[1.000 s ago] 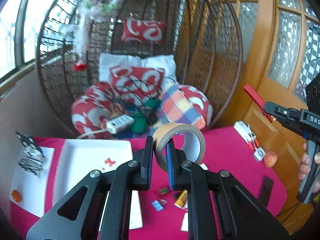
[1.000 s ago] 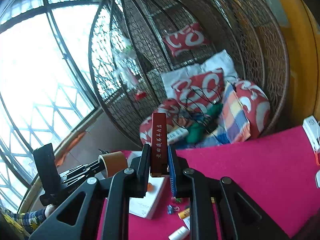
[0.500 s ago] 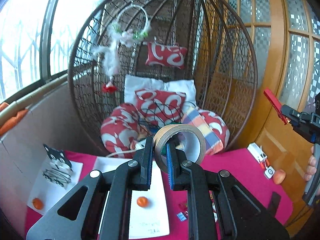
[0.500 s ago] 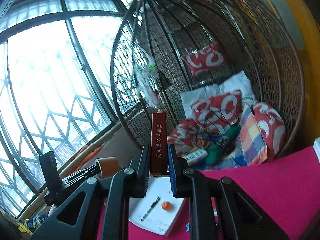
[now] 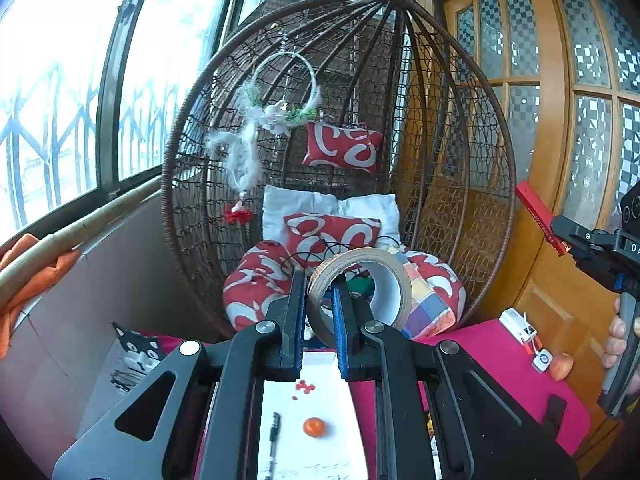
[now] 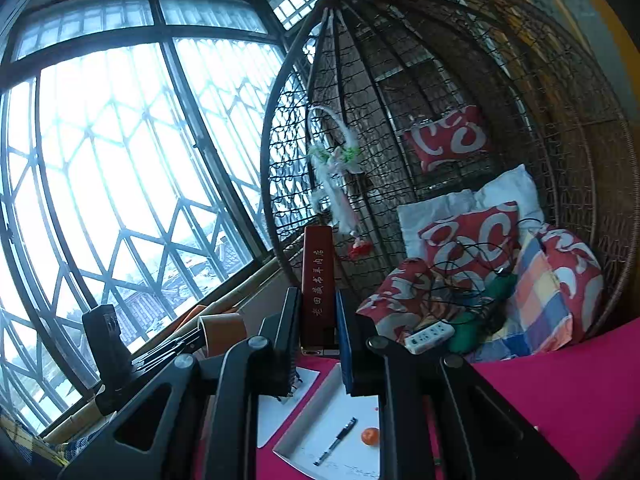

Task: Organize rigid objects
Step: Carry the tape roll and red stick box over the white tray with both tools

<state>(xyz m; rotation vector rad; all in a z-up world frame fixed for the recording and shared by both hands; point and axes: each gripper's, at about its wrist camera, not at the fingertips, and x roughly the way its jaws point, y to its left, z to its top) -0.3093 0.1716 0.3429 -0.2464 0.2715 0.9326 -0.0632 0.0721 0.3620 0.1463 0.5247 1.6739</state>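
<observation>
Both things are picked up and held high over the pink table (image 5: 496, 352), so this looks like the carrying step. Next, each one probably needs to come down to a tidy spot, maybe the white tray (image 5: 340, 412) that lies near.

The left gripper (image 5: 319, 312) is pinched tight on the wall of the tape roll (image 5: 360, 288). The right gripper (image 6: 318, 320) is squeezed shut on the tall red box (image 6: 318, 280), which stands upright.

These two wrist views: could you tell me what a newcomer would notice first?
Probably the big wicker egg chair filling the background, piled with red-and-white cushions. In front, the left gripper pinches a tape roll, and the right gripper holds a slim dark-red box upright, both above a pink table.
</observation>
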